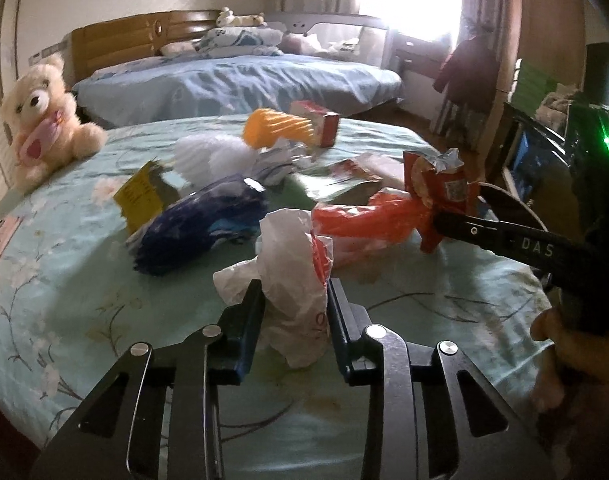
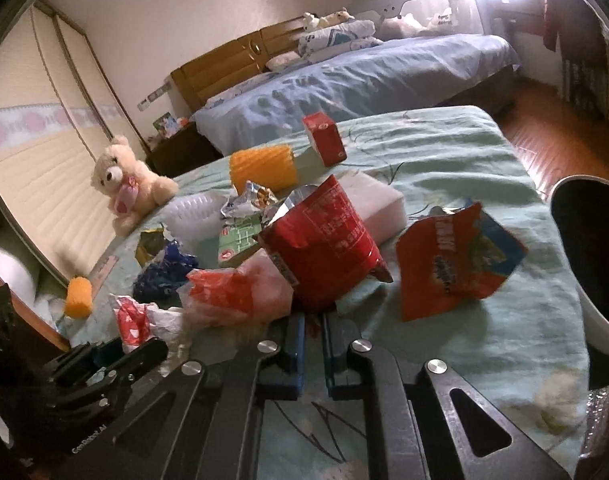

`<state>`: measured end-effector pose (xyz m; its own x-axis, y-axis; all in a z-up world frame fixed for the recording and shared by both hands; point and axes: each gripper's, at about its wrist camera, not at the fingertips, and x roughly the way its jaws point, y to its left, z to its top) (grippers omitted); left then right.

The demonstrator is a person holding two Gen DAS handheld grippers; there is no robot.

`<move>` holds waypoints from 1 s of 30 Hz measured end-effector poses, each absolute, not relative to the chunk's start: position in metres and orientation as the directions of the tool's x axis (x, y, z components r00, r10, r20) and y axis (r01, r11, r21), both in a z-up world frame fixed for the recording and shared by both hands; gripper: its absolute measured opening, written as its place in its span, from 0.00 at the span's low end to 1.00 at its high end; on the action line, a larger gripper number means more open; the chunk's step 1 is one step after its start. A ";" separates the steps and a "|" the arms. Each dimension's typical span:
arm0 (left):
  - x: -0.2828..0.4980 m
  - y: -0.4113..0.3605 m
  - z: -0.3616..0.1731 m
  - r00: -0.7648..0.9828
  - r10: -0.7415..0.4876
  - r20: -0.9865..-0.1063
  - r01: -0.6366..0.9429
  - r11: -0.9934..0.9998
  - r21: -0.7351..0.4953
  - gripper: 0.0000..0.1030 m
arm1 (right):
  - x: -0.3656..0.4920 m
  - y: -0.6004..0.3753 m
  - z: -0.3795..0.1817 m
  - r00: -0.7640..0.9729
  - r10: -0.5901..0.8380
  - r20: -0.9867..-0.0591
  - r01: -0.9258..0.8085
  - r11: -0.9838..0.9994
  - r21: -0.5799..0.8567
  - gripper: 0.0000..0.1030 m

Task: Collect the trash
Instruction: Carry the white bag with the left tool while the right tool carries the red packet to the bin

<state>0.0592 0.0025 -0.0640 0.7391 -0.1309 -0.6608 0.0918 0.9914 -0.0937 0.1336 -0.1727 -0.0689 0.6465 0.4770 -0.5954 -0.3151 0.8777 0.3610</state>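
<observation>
covering bed (image 1: 84,280), floral teal sheet; left fingers (image 1: 294,300) pinch white bag (image 1: 292,272), right fingers (image 2: 313,322) red packet (image 2: 324,240).

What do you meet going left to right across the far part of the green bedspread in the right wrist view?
Teddy bear → orange ribbed cup → small red carton. Nearer trash overlaps too much to order.
</observation>
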 end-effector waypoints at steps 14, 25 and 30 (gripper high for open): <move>0.056 -0.047 -0.046 0.726 -0.268 -0.633 0.247 0.961 -0.124 0.29 | 0.102 -0.220 -0.055 0.699 0.449 -0.556 -0.267 0.886 0.379 0.07; 0.063 -0.098 -0.042 0.689 -0.354 -0.633 0.363 0.924 -0.122 0.29 | 0.089 -0.269 -0.058 0.737 0.401 -0.543 -0.180 0.892 0.414 0.07; 0.067 -0.119 -0.042 0.669 -0.382 -0.637 0.405 0.907 -0.118 0.29 | 0.085 -0.290 -0.060 0.752 0.375 -0.541 -0.145 0.896 0.420 0.07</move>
